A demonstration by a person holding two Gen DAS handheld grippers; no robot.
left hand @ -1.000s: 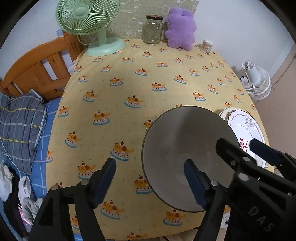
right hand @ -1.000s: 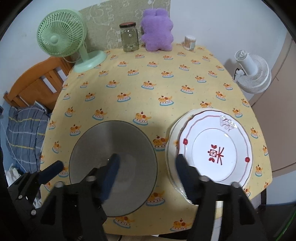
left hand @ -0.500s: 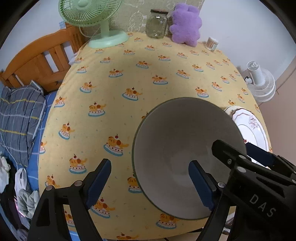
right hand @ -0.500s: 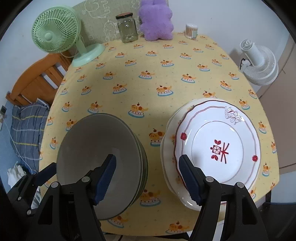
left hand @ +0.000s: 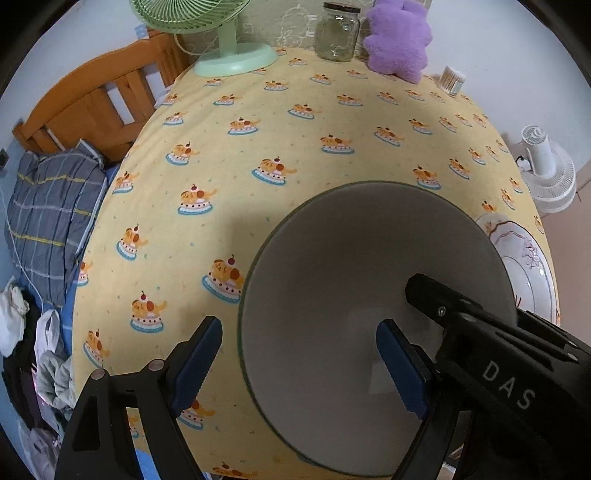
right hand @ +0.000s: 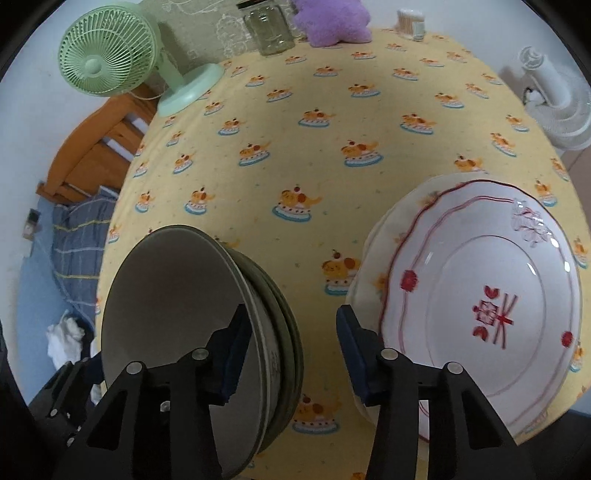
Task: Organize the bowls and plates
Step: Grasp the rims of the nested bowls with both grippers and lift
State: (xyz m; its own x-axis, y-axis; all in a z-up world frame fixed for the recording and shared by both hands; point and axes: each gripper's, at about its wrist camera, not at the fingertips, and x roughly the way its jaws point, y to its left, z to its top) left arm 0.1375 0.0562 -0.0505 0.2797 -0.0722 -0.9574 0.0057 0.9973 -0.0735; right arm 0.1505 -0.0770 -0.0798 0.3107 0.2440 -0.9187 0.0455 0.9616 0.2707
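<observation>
From the left wrist, my left tool [left hand: 299,365] has dropped closer to the grey bowl [left hand: 373,295]. Its fingers are spread wide either side of the near-left rim, one pad outside and one inside, neither pressing that I can tell. The right tool's black body crosses the bowl just right of mine. Ahead lies the surface [left hand: 295,147] under a yellow cake-print cloth, with a green fan [left hand: 221,44], a glass jar [left hand: 338,31] and a purple plush toy [left hand: 399,37] at its far end.

From the right wrist, my right tool [right hand: 291,354] has come down and its jaws are closing over the stacked bowls' right-hand rim [right hand: 273,325]; I judge a paired lift is near. The plates [right hand: 480,302] sit just right of it. A wooden bed frame [right hand: 96,155] stands far left.
</observation>
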